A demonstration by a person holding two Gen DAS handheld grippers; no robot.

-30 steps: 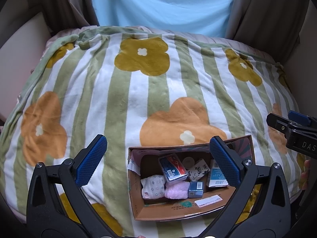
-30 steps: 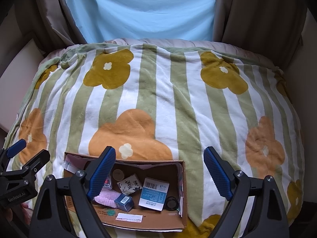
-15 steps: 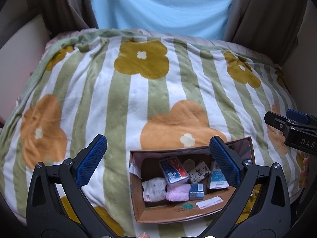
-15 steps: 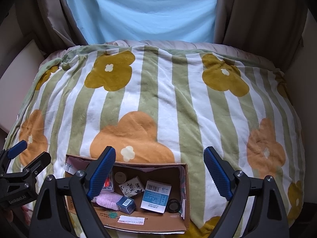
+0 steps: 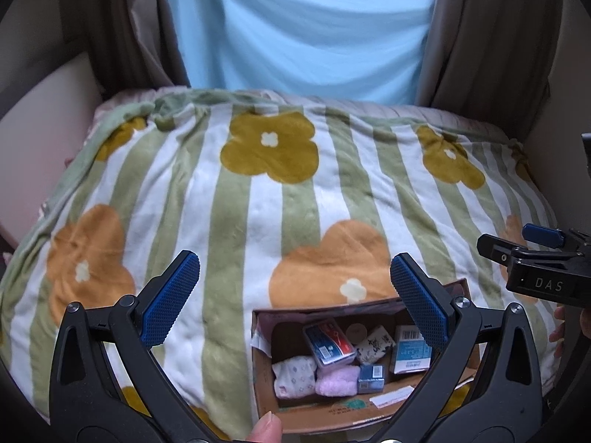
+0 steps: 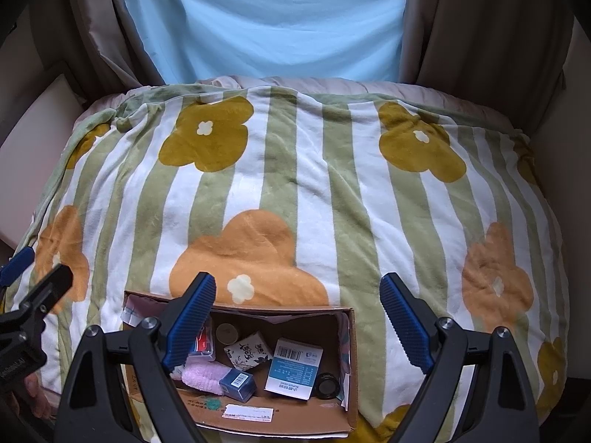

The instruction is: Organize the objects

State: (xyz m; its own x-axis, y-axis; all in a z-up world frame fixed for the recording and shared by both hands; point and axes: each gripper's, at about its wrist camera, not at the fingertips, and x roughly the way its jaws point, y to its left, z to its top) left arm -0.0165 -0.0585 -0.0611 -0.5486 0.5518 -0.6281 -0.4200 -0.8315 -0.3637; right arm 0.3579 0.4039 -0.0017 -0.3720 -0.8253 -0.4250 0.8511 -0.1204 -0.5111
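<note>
An open cardboard box (image 5: 321,415) (image 6: 314,421) sits on the near part of a flowered blanket. Inside lie a red-and-blue card box (image 5: 327,343), a pink fluffy cloth (image 5: 338,384), a white patterned bundle (image 5: 295,373), a small blue box (image 6: 238,382), a white-and-teal carton (image 6: 295,369), a floral packet (image 6: 249,350) and a black round tin (image 6: 327,384). My left gripper (image 5: 291,269) hovers open above and behind the box's left part. My right gripper (image 6: 297,284) is open over the box's far rim. Neither holds anything.
The green-and-white striped blanket (image 6: 295,170) with orange and mustard flowers covers the whole bed. A pale blue curtain (image 6: 273,18) and brown drapes (image 6: 480,18) hang behind it. Beige panels (image 5: 44,118) flank both sides. A thumb tip (image 5: 264,428) shows at the bottom edge.
The left view has lifted and tipped up a little, so the box sits lower in it and a thumb tip has come into view. The right gripper has stayed still.
</note>
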